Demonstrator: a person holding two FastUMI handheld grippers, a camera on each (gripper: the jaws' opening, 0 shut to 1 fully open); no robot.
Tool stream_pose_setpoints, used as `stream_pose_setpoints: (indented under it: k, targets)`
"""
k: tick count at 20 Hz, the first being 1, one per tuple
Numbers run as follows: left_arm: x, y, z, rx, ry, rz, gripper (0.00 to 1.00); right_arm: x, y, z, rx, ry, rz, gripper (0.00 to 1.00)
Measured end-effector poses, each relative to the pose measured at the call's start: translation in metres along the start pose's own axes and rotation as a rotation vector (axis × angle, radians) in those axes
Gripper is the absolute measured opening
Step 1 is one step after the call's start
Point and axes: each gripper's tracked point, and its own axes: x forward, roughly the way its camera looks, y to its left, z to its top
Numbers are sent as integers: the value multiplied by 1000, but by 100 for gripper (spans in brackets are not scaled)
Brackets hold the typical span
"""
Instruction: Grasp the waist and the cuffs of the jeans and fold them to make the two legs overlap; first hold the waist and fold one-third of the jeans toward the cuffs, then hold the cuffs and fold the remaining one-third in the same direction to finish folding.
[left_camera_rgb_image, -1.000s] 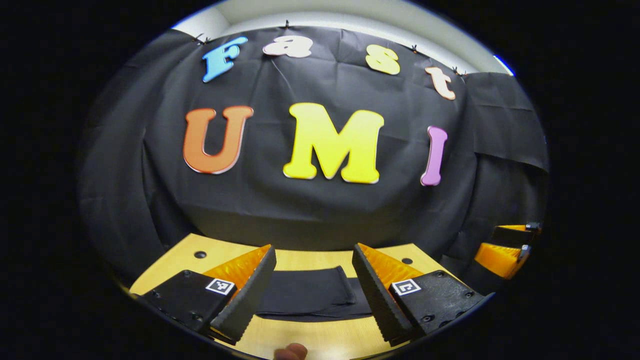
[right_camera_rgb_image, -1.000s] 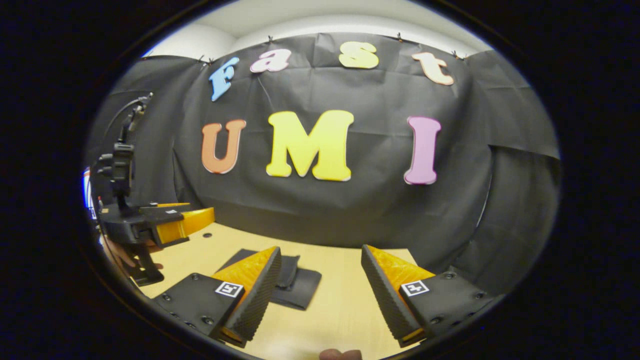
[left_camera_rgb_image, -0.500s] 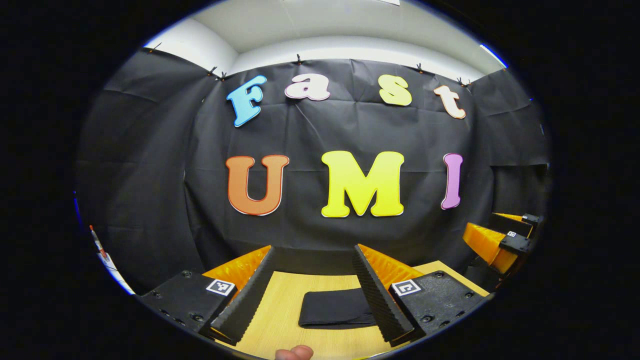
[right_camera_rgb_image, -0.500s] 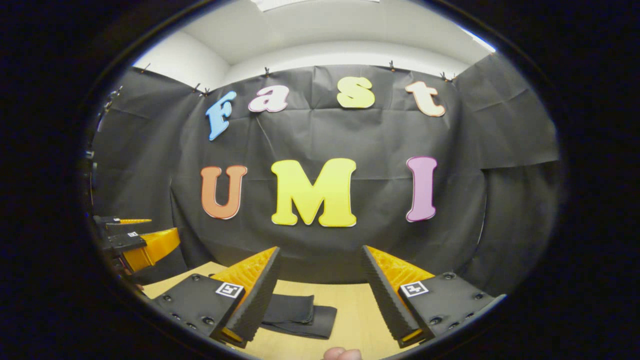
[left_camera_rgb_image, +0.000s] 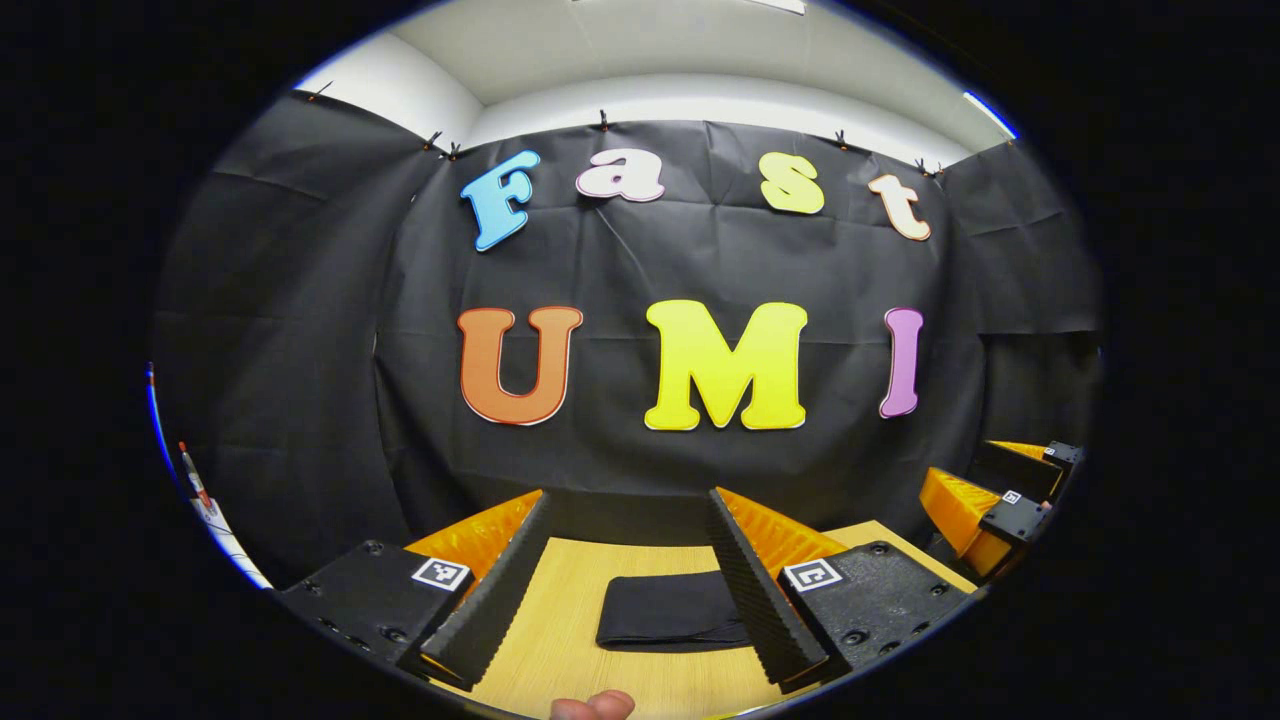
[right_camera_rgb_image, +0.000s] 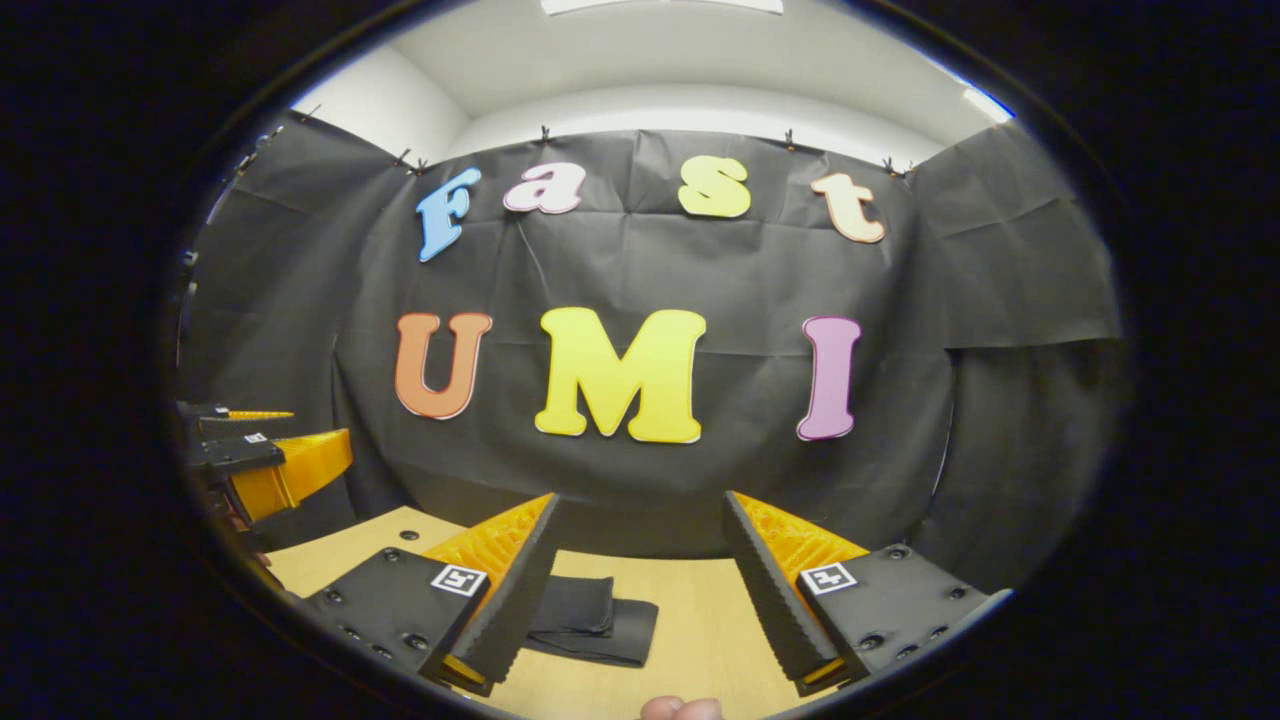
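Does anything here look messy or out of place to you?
Nothing stands out. The jeans lie folded into a flat dark bundle on the wooden table, its layers stepped at one end, and both the left gripper and right gripper are open, apart from them.

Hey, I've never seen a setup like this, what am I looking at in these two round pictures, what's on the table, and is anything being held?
These are no robot arms: a person holds a two-finger gripper in each hand, and a fisheye camera rides on each one. The left gripper view looks along the left gripper; the right gripper view looks along the right gripper. Each view also catches the other gripper off to one side. On the wooden table lie the dark jeans, folded into a compact flat bundle. Both grippers stand open above the table and hold nothing. A fingertip of the person shows at the bottom edge of the left gripper view.
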Motion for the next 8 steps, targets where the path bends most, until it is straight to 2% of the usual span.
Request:
stream_pose_setpoints:
  k: [1,2,7,8]
  targets:
    - [1,0,-1,-2,4,-1,98,1,1,1,-1,0,-1,95]
    - [1,1,-2,-6,7,-4,98,1,1,1,-3,2,-1,97]
    - [6,11,-6,-9,13,3,100,6,11,-2,-9,13,16,95]
    - [7,14,-7,-7,14,7,98,7,13,-3,-13,21,22,95]
